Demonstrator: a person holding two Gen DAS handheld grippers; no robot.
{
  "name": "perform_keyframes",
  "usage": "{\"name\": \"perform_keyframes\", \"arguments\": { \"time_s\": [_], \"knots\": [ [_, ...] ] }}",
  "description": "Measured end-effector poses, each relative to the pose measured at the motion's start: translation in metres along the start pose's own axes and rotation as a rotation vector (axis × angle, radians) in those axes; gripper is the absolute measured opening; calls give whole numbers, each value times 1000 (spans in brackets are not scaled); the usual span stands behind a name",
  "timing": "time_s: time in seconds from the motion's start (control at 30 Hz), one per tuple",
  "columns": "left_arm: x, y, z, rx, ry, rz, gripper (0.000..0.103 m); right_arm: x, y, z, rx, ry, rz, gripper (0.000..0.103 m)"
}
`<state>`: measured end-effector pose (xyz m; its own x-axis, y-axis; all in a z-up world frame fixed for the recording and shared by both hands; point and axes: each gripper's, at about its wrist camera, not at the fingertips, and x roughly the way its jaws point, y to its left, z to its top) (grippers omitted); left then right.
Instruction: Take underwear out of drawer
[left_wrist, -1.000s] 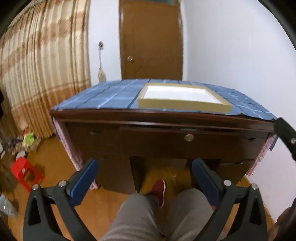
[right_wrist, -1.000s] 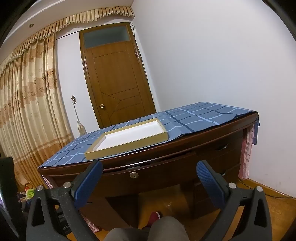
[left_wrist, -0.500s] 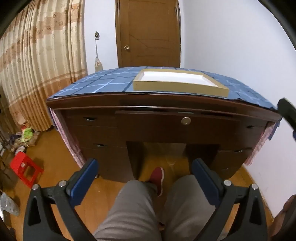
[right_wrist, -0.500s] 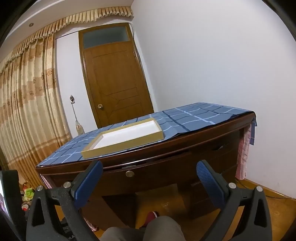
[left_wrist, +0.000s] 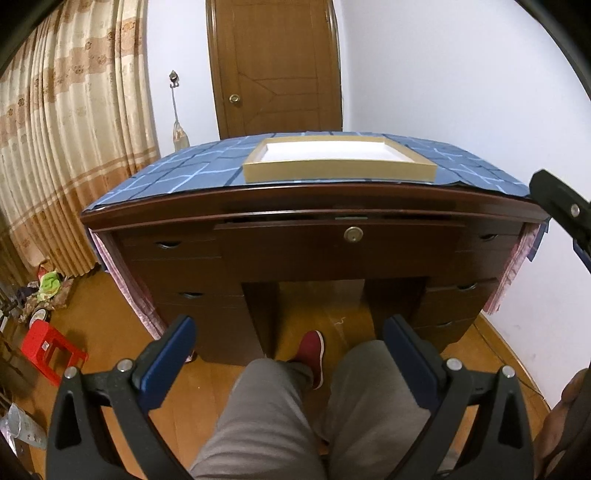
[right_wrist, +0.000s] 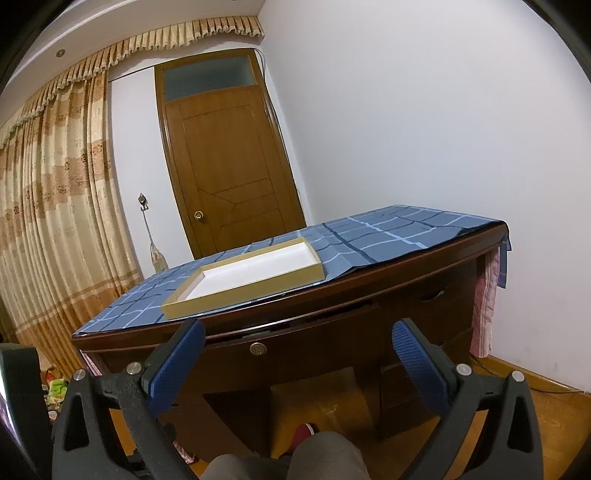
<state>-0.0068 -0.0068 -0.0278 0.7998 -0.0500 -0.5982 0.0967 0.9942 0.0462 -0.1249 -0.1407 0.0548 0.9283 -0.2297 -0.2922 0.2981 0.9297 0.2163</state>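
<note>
We see the dark wooden center drawer (left_wrist: 340, 245) under the tabletop (left_wrist: 314, 201), nearly closed, with a round lock (left_wrist: 353, 234); no underwear shows. Our left claw (left_wrist: 288, 343) and right claw (right_wrist: 295, 350) are both spread wide, holding nothing, apart from the drawer.

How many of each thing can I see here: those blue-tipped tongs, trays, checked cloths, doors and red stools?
Tongs: 2 (left tongs, right tongs)
Tan tray: 1
Blue checked cloth: 1
Door: 1
Red stool: 1
Total: 6
</note>
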Motion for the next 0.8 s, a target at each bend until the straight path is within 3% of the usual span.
{"name": "perform_keyframes", "arguments": {
  "time_s": [0.8],
  "knots": [
    [-3,13,6,-64,-47,17,103,0,0,-1,5,1,-5,103]
  ]
}}
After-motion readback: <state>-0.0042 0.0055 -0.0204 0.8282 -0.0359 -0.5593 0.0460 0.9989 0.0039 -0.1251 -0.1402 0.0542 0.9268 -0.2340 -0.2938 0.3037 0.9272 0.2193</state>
